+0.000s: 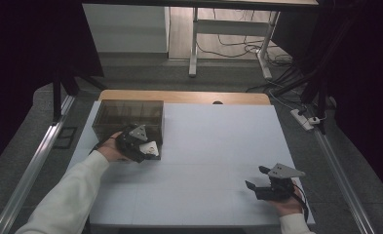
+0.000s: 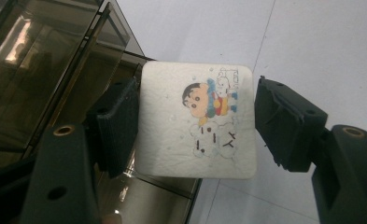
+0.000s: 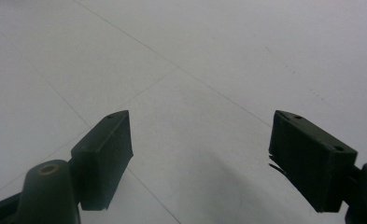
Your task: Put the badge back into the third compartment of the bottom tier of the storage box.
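Jaws first: in the high view the left gripper pinches a white square coaster-like tile by two opposite edges, right at the front face of the smoked translucent plastic box with inner dividers, which sits at the far left of the white table surface. Person's left hand and white sleeve come in from bottom left. The right gripper rests low on the table near the front right corner, jaws spread with nothing between, well apart from the box and tile; right hand behind it. Left gripper view: both black pads sit against the tile, left pad overlapping its left edge, right pad touching the right edge, so it's clamped. Tile has rounded corners and a printed cartoon child in a striped scarf next to a snowman, plus some small lettering. Tile is held clear of the table, partly over the box's open corner and partly over white table. Can't tell whether the tile touches the box rim. Right gripper view: right gripper jaws wide open, bare white table between and beyond them, faint seam lines across it.
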Demonstrator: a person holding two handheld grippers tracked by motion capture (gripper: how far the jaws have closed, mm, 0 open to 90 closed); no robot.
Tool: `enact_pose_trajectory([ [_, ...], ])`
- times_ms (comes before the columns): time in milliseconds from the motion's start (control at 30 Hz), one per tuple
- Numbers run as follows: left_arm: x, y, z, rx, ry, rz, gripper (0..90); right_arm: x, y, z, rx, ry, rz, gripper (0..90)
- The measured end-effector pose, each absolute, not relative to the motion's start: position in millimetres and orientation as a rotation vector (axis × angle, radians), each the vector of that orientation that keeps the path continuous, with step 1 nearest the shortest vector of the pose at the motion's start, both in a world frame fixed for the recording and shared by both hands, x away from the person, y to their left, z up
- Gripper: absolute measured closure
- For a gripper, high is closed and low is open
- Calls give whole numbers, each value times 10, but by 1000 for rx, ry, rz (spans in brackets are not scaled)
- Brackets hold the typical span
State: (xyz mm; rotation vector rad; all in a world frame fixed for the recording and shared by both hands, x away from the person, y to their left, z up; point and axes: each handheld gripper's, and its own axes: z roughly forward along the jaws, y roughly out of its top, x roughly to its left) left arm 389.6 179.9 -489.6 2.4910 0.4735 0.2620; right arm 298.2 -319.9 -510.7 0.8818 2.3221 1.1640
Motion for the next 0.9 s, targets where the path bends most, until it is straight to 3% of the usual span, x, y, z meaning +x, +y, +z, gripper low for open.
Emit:
enact_pose_trajectory([
  [900, 3721, 1818, -4820, 2420, 482, 274, 289, 2980, -3199, -5109, 883, 2326, 1163, 211],
])
